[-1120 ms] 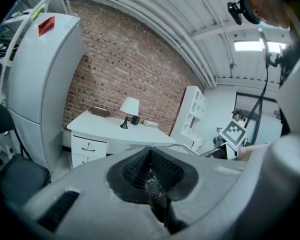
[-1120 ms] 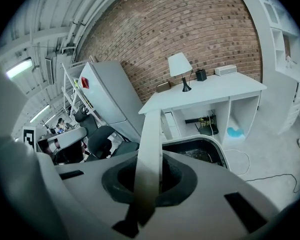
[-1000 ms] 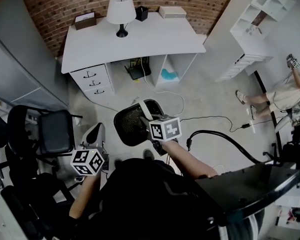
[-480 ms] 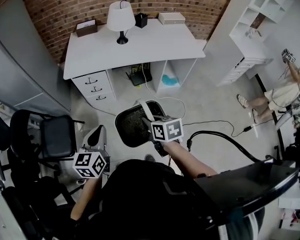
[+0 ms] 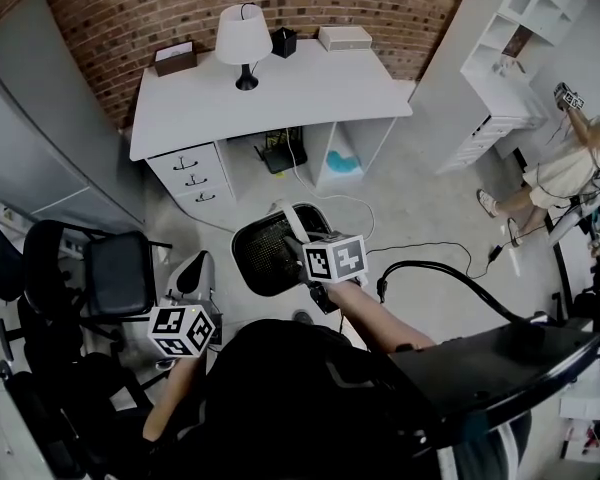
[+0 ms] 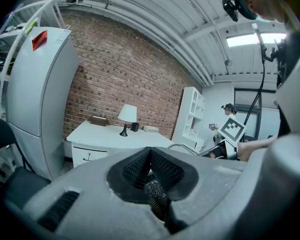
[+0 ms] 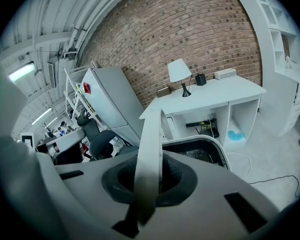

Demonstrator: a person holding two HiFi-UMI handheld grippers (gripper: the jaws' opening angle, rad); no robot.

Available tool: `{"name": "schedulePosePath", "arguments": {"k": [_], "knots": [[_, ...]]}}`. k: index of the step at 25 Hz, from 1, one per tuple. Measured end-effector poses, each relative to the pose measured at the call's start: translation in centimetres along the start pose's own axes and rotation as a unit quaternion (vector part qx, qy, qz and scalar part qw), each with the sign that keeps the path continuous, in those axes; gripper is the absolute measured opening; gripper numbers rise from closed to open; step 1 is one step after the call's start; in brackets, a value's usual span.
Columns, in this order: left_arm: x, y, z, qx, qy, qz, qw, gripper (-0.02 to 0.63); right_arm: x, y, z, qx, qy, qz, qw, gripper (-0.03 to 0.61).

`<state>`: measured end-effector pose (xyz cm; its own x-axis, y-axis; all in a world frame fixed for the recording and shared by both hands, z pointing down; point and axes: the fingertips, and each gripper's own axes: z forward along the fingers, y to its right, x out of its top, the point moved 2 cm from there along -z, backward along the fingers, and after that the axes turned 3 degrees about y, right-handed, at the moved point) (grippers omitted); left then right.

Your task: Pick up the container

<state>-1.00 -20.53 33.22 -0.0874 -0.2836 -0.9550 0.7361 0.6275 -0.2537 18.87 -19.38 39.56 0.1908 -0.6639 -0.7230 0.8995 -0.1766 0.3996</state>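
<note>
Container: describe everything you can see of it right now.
The container is a dark mesh bin with a white rim and a flat white handle arching over it. The right tool is shut on that handle. The bin sits tilted just ahead of the person, over the grey floor; nothing else visibly touches it.

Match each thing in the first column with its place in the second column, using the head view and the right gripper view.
Things:
1. white-shaded table lamp
2. black container with white rim
3. light-blue object
4. black office chair

Places:
A. in the open compartment under the white desk
B. its white handle clamped in the right gripper
C. on top of the white desk
D. on the floor at the person's left

Pairs: 1-C; 2-B; 3-A; 4-D
</note>
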Motion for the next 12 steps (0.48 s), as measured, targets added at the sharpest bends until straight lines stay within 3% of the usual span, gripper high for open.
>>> {"name": "schedulePosePath", "arguments": {"k": [12], "knots": [[-0.1, -0.13, -0.77, -0.001, 0.0, -0.002, 1.0, 0.011, -0.42, -0.87, -0.17, 0.001, -0.003, 0.005, 1.0, 0.026]]}}
